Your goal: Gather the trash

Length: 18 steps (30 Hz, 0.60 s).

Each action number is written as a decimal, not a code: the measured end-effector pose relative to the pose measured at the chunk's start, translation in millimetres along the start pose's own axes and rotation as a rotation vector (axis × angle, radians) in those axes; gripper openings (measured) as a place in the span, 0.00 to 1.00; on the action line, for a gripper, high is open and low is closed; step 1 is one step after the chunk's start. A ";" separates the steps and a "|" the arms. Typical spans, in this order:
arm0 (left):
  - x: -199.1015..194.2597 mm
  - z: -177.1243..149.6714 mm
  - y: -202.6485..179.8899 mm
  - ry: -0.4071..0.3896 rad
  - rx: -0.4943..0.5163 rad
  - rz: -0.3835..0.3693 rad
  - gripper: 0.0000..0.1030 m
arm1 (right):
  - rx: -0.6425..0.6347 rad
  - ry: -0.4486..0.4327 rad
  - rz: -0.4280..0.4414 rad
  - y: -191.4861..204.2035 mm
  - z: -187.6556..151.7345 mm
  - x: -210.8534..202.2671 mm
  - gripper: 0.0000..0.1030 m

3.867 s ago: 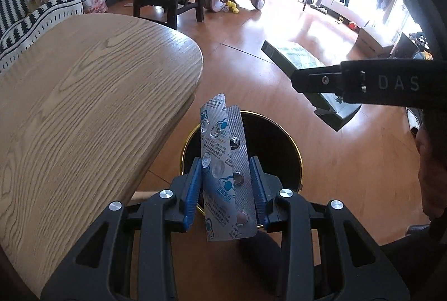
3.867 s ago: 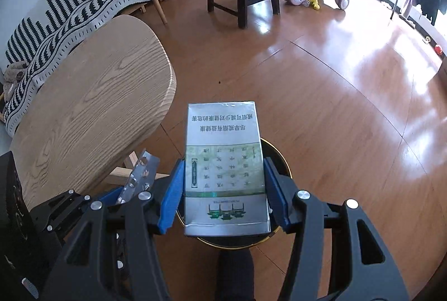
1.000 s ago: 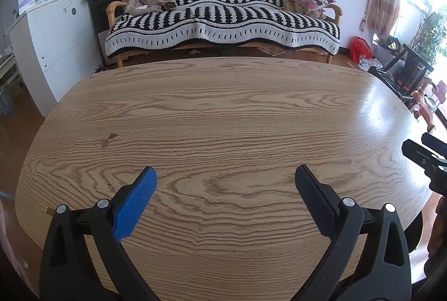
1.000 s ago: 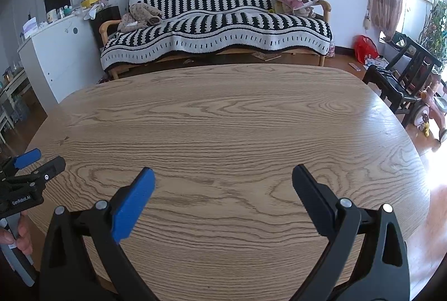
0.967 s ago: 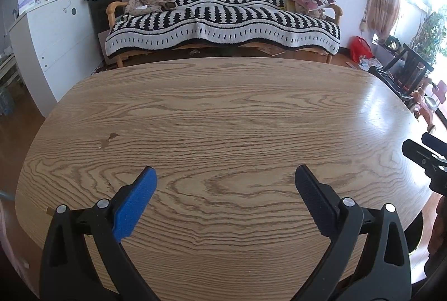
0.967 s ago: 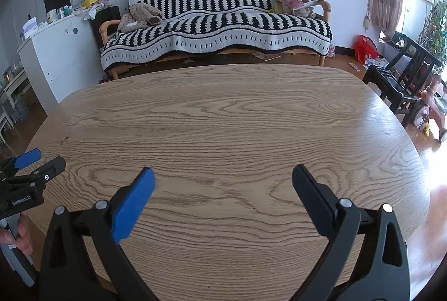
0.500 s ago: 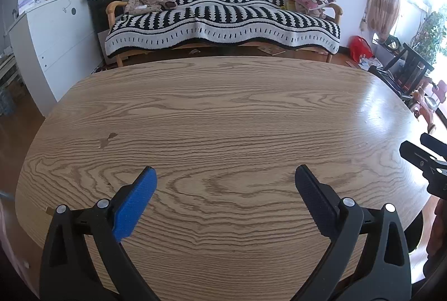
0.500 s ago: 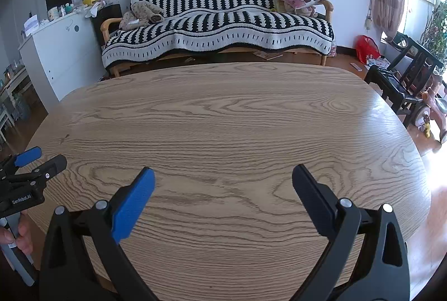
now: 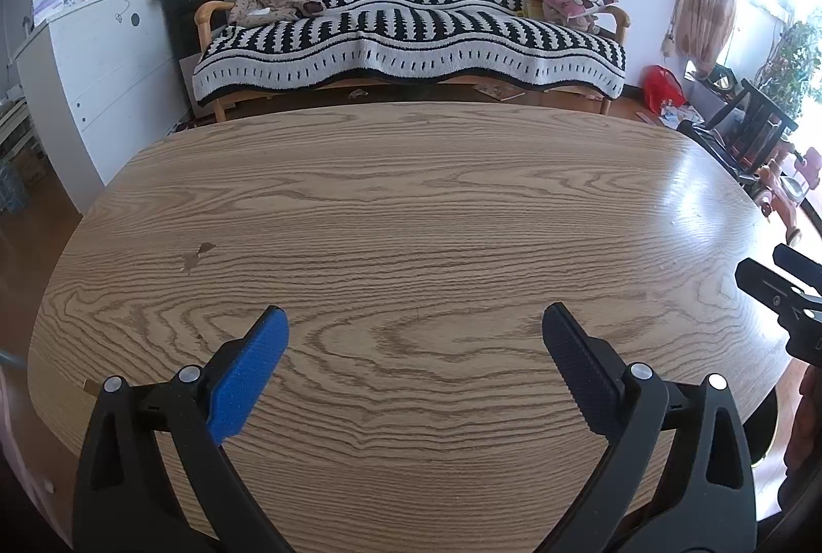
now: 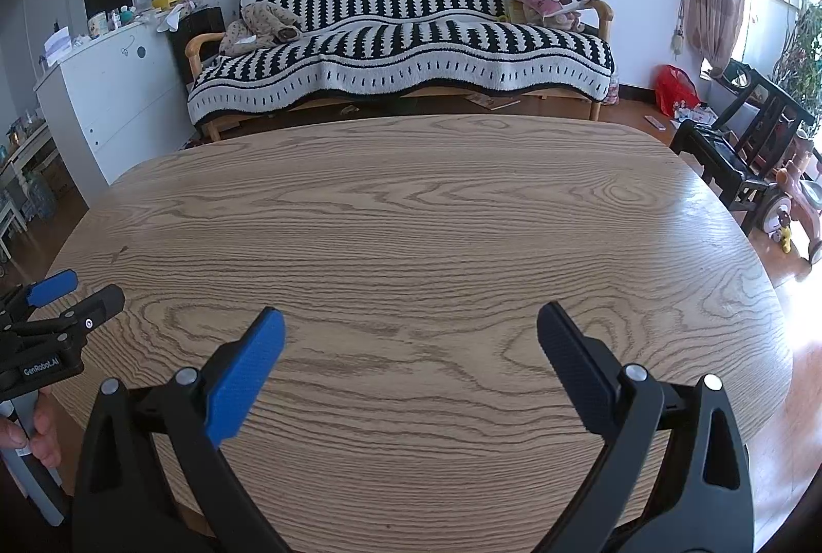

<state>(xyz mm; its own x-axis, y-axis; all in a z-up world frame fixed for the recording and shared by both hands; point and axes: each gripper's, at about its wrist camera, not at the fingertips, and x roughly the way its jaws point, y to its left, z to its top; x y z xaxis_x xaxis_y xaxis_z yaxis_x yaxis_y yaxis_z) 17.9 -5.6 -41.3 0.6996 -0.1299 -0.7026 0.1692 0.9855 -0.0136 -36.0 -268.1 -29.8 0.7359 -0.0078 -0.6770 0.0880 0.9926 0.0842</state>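
Observation:
No trash shows on the oval wooden table (image 9: 411, 204), which fills both views (image 10: 411, 219). My left gripper (image 9: 415, 337) is open and empty, held over the near edge of the table. My right gripper (image 10: 410, 335) is also open and empty, beside it on the right. Each shows at the edge of the other's view: the right gripper's tips (image 9: 781, 286) and the left gripper's tips (image 10: 67, 296). A dark rim of the trash bin (image 9: 765, 430) peeks out at the lower right of the left wrist view.
A sofa with a black and white striped blanket (image 9: 411, 39) stands behind the table. A white cabinet (image 9: 97, 91) is at the left. A black chair (image 10: 745, 152) and a pink ride-on toy (image 10: 796, 204) stand at the right.
3.9 s ago the left gripper held a blister pack and the right a box over the bin. Both are now open, empty and facing the table. Almost no movement in the last second.

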 end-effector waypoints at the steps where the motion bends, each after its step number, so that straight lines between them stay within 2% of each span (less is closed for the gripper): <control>1: -0.4 0.0 -0.2 -0.001 0.000 0.001 0.93 | 0.000 0.000 0.001 0.2 0.3 0.2 0.92; 18: -0.1 0.6 0.5 0.000 -0.002 0.001 0.93 | -0.003 -0.001 0.001 0.5 -1.7 0.3 0.92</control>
<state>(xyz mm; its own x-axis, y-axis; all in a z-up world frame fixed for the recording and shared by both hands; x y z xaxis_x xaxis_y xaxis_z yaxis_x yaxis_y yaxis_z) 18.3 -5.1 -40.8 0.6995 -0.1286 -0.7029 0.1667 0.9859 -0.0145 -36.8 -267.4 -31.2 0.7368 -0.0072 -0.6760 0.0853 0.9929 0.0825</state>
